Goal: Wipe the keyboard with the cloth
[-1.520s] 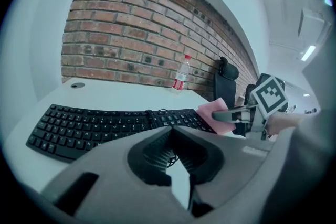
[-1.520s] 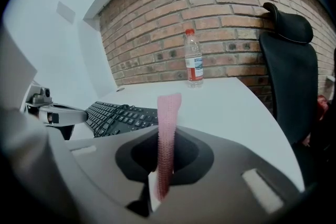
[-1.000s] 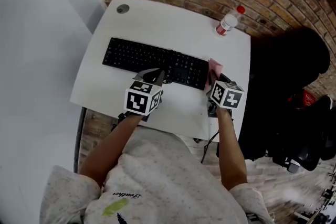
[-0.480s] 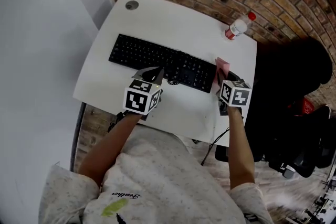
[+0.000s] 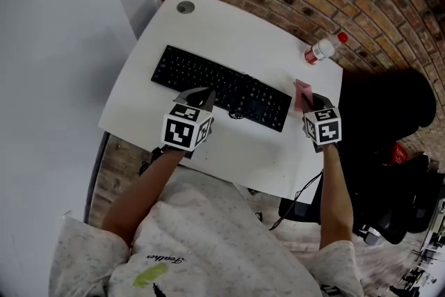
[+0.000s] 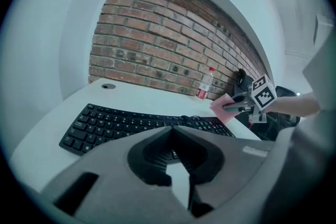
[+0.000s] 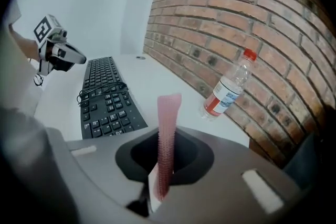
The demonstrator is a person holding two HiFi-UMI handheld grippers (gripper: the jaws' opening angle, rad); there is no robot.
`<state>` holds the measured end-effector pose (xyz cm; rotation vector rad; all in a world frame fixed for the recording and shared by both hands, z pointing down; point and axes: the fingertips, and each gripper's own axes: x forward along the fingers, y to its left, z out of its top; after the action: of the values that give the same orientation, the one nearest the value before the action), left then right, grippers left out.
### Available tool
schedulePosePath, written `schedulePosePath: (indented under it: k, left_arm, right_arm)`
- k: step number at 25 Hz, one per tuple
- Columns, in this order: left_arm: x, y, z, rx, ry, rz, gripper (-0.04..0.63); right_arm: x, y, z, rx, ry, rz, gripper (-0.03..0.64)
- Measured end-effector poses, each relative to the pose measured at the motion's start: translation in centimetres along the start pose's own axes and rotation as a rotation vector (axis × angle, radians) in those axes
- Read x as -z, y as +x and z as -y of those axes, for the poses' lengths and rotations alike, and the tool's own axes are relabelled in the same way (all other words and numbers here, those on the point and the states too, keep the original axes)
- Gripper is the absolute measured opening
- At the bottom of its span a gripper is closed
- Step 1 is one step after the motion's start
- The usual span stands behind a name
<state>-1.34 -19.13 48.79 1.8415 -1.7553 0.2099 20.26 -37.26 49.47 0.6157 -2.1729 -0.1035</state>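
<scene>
A black keyboard [image 5: 219,87] lies slantwise across the white table [image 5: 236,31]. My right gripper [image 5: 306,105] hovers just off the keyboard's right end, shut on a pink cloth [image 5: 303,94] that stands on edge between the jaws. In the right gripper view the cloth [image 7: 169,113] sticks up past the jaws, with the keyboard [image 7: 105,97] to the left. My left gripper [image 5: 207,97] is shut on nothing over the keyboard's front edge near its middle. The left gripper view has the keyboard [image 6: 121,123] just ahead and the cloth [image 6: 221,107] to the right.
A clear bottle [image 5: 321,49] with a red cap and label lies near the table's far right corner by the brick wall. A round cable grommet [image 5: 185,7] sits at the far left corner. A coiled cable [image 7: 102,89] rests on the keyboard. Dark chairs stand right of the table.
My right gripper has shifted to the right with the cloth, a little farther from the keyboard's end. The left gripper has stayed where it was.
</scene>
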Motion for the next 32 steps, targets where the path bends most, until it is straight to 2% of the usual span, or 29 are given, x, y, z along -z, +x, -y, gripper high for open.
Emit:
schedulePosePath:
  k: [4, 9, 15, 23, 32]
  left_arm:
    - [-0.4, -0.2, -0.8, -0.001, -0.016, 0.015, -0.005]
    - [-0.6, -0.6, -2.0, -0.005, -0.035, 0.032, -0.006]
    - [-0.6, -1.0, -3.1, -0.006, -0.039, 0.028, -0.006]
    - [-1.4, -1.2, -5.3, -0.008, -0.051, 0.039, -0.006]
    - [-1.6, -1.4, -7.3, 0.004, -0.060, 0.029, -0.006]
  right_arm:
    - [-0.6, 1.1, -1.6, -0.067, -0.085, -0.034, 0.023]
    - [-1.2, 2.2, -2.7, -0.094, -0.152, -0.079, 0.023]
    - [-3.1, 3.1, -4.3, -0.140, -0.195, -0.094, 0.023]
    - [-5.6, 4.7, -7.0, -0.209, -0.205, -0.095, 0.023]
    - [-8.6, 6.0, -9.2, -0.235, -0.148, -0.080, 0.023]
